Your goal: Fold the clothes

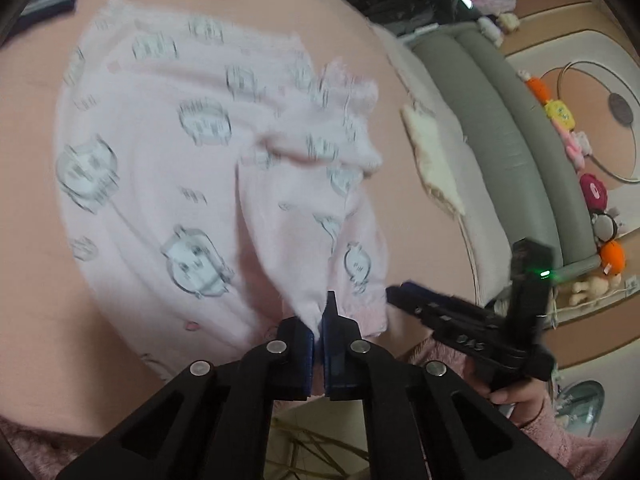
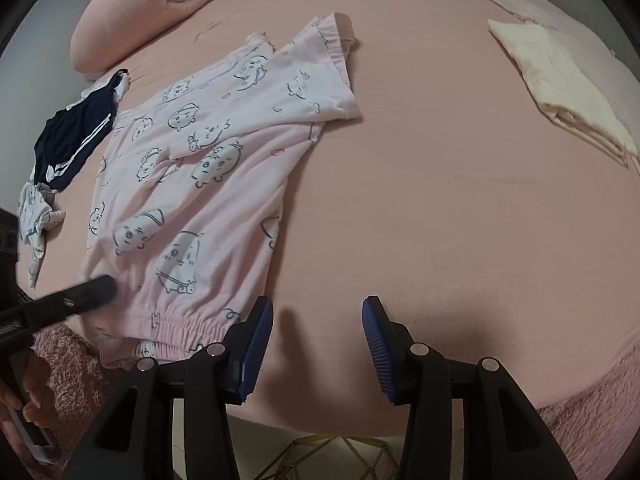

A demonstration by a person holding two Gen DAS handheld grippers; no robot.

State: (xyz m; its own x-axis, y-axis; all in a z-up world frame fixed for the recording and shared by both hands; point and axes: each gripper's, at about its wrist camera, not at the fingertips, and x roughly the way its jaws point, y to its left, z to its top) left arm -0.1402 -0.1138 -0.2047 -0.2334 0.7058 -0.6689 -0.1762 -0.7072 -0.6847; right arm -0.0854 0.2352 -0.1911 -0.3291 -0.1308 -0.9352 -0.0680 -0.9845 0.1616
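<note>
Left gripper (image 1: 319, 316) pinched a fold of the pink printed pajama pants (image 1: 192, 152) at the near waistband, lifting cloth ahead of it. Right gripper (image 2: 318, 338) spread, empty, over bare pink bed sheet (image 2: 460, 200); pants just left. Folded cream cloth (image 2: 556, 92) far right.

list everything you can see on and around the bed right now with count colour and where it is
Pyjama top: one, pale pink with cartoon print, spread on bed.
Dark garment: one, navy with white stripes, beside the top.
Small printed garment: one, white, near the navy one.
Folded cloth: one, cream, far side.
Pillow: one, pink, bed's head.
Bed sheet: pink.
Plush toys: several, mixed colours, along grey headboard.
Left tongs: shut, pinching top's fabric.
Right tongs: open, empty.
</note>
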